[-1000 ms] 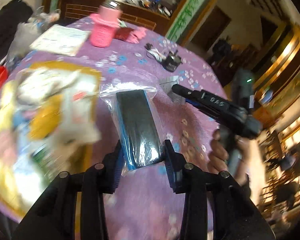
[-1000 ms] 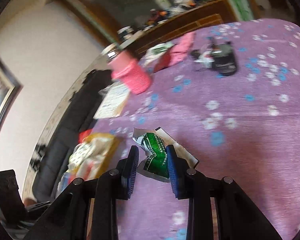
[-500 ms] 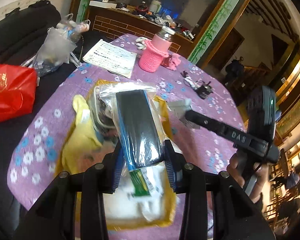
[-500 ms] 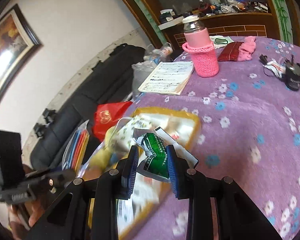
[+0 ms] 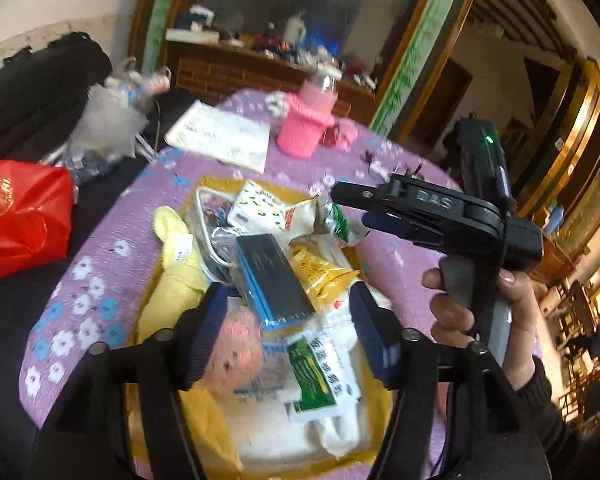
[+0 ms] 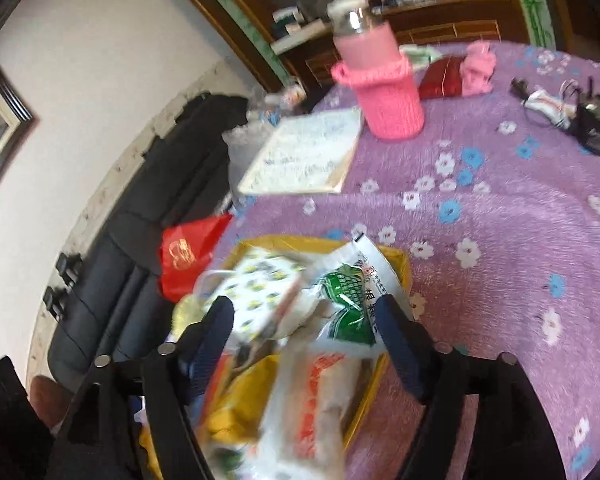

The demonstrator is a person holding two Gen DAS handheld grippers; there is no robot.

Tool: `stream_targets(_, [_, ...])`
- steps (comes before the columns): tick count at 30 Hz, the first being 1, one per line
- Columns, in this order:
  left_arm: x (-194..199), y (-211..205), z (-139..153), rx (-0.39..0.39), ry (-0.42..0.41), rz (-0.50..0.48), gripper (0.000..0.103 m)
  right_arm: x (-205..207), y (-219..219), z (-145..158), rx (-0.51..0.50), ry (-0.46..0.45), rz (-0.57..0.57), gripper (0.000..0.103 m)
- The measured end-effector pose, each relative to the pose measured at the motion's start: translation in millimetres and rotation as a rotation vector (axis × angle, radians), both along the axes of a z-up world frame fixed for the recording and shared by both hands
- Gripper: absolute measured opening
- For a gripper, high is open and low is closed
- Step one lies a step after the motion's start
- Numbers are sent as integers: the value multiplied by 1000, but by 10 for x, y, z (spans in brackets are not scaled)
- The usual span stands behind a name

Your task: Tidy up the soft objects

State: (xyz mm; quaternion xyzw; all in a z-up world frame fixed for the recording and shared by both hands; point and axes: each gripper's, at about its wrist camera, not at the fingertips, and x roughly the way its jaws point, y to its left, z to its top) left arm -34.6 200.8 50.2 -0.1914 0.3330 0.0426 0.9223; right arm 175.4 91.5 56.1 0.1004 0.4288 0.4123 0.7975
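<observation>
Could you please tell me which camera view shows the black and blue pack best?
The left wrist view: the black and blue pack lies whole and fairly sharp on the pile in the yellow tray. In the right wrist view I cannot make it out among blurred packets.

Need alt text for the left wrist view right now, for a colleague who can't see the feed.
Open left tongs, jaws just spread, hover over a yellow tray heaped with soft packets, a blue-and-black pack in clear plastic lying loose on the pile between them. The right tongs reach in from the right above a green-and-white packet, on a purple floral tablecloth.
</observation>
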Motion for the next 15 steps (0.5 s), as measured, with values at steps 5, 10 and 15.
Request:
stream_targets(5, [-352,-133,158,87,-38,145,77,-597,-323,235,72,-73,32,81])
stream_targets(10, [-601,-218,135,109,-8,188,77,-1317,-577,166,41,-160,47,86])
stream_targets(15, [-784,-361,91,154,33,206,77,-1689,-760,102,-20,-194,-9,87])
